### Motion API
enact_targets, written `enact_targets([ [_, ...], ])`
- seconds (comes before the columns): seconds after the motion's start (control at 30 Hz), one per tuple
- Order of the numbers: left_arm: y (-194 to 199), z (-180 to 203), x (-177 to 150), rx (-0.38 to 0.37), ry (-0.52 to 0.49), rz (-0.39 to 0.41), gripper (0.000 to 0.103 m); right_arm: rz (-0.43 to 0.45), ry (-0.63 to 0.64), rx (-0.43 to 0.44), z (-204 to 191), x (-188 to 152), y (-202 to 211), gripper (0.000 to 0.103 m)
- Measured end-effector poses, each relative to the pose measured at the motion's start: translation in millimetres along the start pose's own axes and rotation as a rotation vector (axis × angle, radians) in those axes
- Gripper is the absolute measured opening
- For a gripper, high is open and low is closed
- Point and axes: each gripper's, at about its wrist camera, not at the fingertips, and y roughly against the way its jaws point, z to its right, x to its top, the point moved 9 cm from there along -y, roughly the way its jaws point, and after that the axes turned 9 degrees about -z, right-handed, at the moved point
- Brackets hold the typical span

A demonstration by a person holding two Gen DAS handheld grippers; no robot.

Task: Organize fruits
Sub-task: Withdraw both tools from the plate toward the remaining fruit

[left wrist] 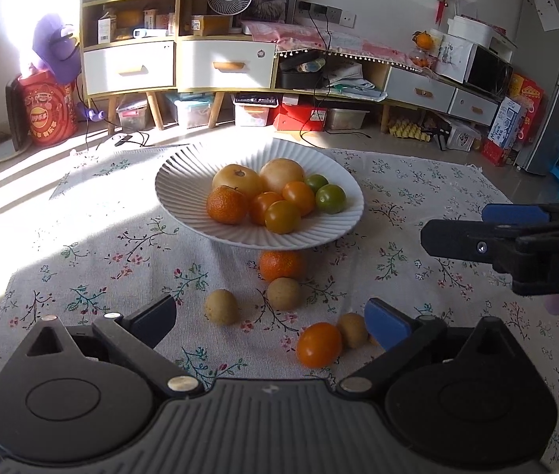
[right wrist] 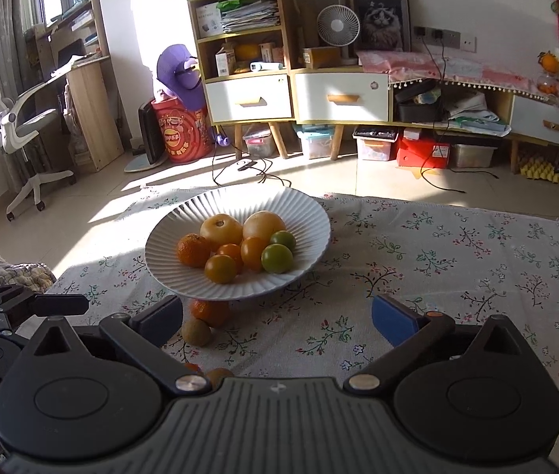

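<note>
Left gripper (left wrist: pixel 271 314) body: black plastic, 2 round housings with raised discs, grey ribbed plate between them.
Left gripper fingers: 2 black angled arms; the right one ends in a blue pad (left wrist: pixel 386 324), the left one in a dark pad.
Left gripper pivots: 4 silver round pins at the arm joints.
Right gripper (right wrist: pixel 277 318) body: same black build, grey ribbed plate with a small pale mark at its top edge.
Right gripper fingers: blue pad (right wrist: pixel 394 322) on the right one, dark pad on the left one.
Right gripper side, left wrist view: black bar, 1 small screw, white letters "DA" cut off at the frame edge.
</note>
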Motion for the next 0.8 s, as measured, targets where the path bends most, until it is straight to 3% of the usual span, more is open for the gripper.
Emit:
enact_targets([
  [0.37,-6.9,0.4,-25.9,0.008,-0.003,-0.034,0.093,-0.008,0.088,-0.014,-4.4,-18.5,3.3,0.103],
  [0.63,-15.9,5.1,-35.7,-0.018,-0.058,-0.029,0.092,-0.066,0.128,-0.028,-0.7,-44.7,-7.8,0.102],
  [0.8,-21.8,12.1,-37.5,-0.05,-0.08,-0.02,0.086,-0.093,0.152,-0.03,1.0,-58.7,-8.9,0.102],
])
